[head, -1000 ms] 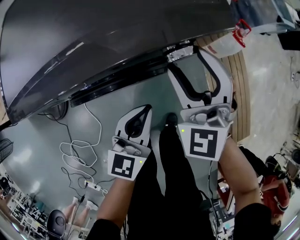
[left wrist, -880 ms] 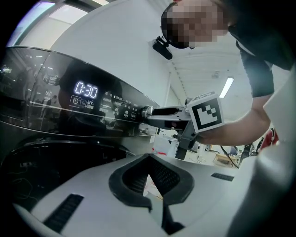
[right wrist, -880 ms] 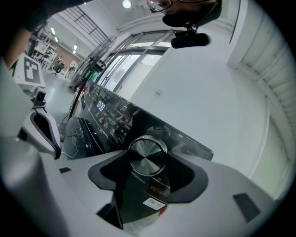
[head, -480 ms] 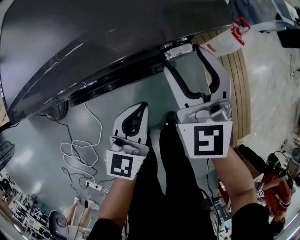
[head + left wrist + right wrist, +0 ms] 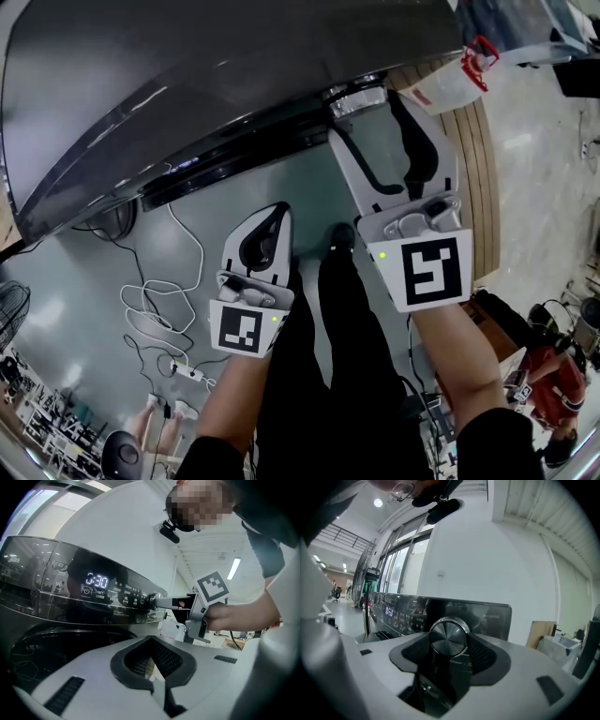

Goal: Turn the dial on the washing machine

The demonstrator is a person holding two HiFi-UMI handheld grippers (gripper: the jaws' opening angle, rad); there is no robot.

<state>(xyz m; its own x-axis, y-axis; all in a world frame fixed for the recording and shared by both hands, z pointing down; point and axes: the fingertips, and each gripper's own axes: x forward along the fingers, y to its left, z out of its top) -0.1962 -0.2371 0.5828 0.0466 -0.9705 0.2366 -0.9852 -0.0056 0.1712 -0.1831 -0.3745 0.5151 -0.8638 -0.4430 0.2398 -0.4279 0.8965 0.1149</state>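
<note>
The right gripper (image 5: 373, 111) draws its fingers (image 5: 349, 169) in from a wide spread onto the dial (image 5: 356, 97) and rolls, so its marker cube (image 5: 427, 272) now sits tilted. The left gripper (image 5: 278, 214) shifts slightly leftward in the head view.

The washing machine (image 5: 187, 66) has a dark, glossy control panel (image 5: 70, 592) with a lit display reading 0:30. The dial (image 5: 449, 637) is a round knob with a brushed silver face and a bright rim. It stands out from the panel near its right end, clasped between the dark fingers (image 5: 494, 656) of the right gripper (image 5: 373, 117).
</note>
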